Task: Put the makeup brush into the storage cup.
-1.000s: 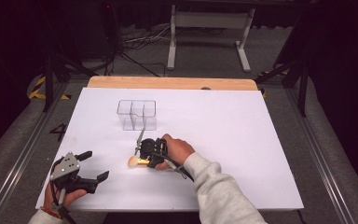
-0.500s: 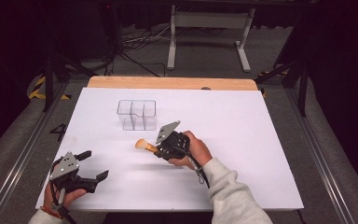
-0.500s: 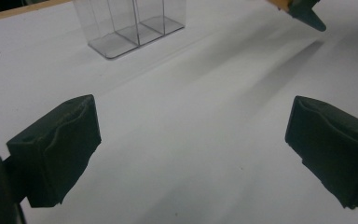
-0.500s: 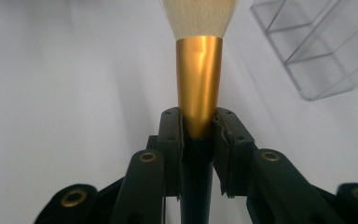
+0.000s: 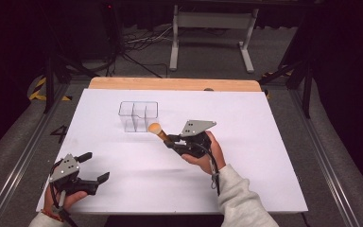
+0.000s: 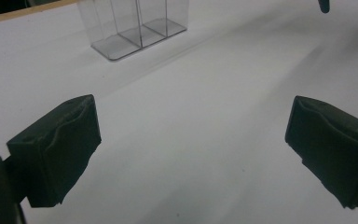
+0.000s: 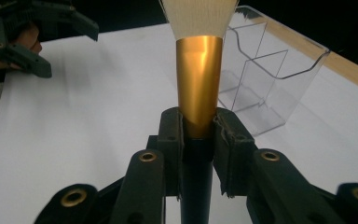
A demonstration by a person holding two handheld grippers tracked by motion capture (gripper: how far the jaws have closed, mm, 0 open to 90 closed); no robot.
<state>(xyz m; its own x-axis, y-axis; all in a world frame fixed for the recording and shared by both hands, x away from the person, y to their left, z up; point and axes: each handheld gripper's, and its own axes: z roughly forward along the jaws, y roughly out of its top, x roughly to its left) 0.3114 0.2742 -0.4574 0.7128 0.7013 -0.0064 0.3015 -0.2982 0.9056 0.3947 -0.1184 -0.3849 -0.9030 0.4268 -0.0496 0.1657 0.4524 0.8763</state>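
Observation:
A makeup brush with a pale head, gold ferrule and black handle is held above the white sheet, head pointing toward the clear box. My right gripper is shut on it, its jaws clamped where the ferrule meets the handle. The clear plastic organizer with upright dividers stands just beyond the brush head, also seen close by in the right gripper view and farther off in the left gripper view. My left gripper rests open near the front left of the sheet, nothing between its pads.
A white sheet covers the table, with a wooden strip along its far edge. Metal rails run along both sides of the table. A white stand and cables lie on the dark floor beyond.
My right gripper has lifted the brush off the sheet and carried it right and toward the clear organizer, turning the brush head to point at it. The left gripper has stayed put.

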